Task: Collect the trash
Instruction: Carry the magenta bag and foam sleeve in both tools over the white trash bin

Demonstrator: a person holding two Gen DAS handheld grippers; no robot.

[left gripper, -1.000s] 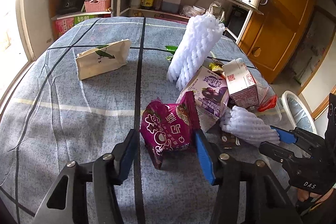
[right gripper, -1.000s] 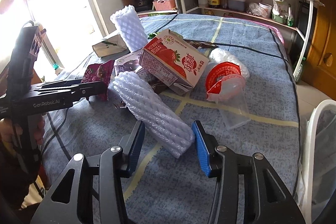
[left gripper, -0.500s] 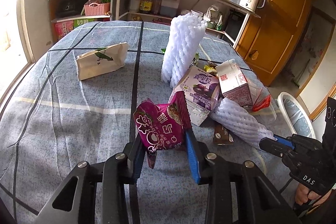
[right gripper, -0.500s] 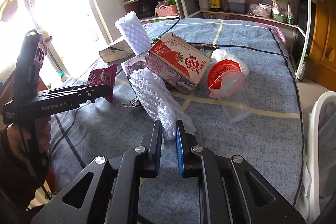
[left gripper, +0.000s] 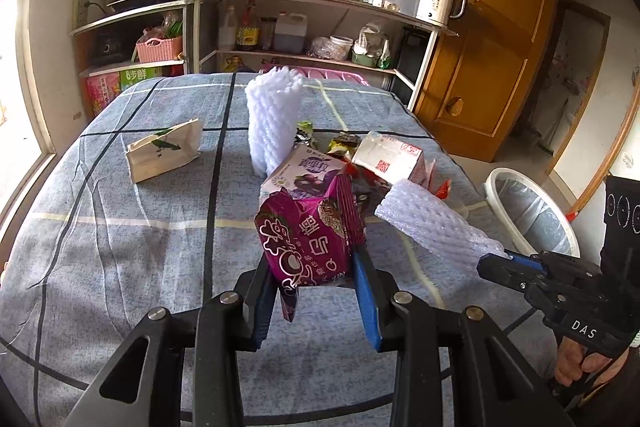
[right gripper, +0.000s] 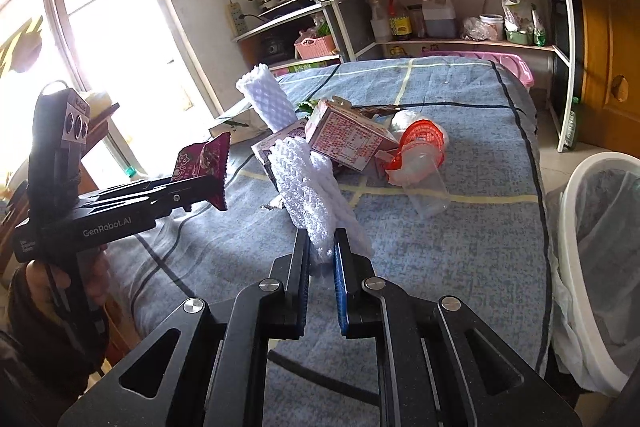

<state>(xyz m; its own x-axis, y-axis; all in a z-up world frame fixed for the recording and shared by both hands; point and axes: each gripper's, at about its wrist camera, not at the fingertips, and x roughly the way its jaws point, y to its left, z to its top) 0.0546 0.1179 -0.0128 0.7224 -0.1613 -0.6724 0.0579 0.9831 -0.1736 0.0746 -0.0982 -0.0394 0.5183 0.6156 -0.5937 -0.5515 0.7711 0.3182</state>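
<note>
Gripping a purple snack wrapper (left gripper: pixel 310 239) between the closed fingers of the left gripper (left gripper: pixel 316 291), lifted clear of the surface (left gripper: pixel 120 227); pinching one end of a white foam fruit net (right gripper: pixel 312 195) in the tightly closed right gripper (right gripper: pixel 322 267), its far end angling up over the pile. Lying behind on the blue checked cloth: a purple drink carton (left gripper: pixel 308 175), a red-and-white milk carton (right gripper: pixel 346 139), a clear plastic cup with a red lid (right gripper: pixel 420 163) on its side, and a second foam net (left gripper: pixel 274 119) standing upright against the cartons. Sitting apart to the left, a small paper bag (left gripper: pixel 164 151). Standing just beside the right edge of the surface, a white trash bin (right gripper: pixel 596 267) lined with a plastic bag. Running along the far wall, open metal shelves (left gripper: pixel 304 23) crowded with bottles, jars, a pink basket and a steel pot, a white kettle (left gripper: pixel 440 1) on top; a wooden door (left gripper: pixel 504 27) to the right, a bright window (right gripper: pixel 88 27) to the left.
</note>
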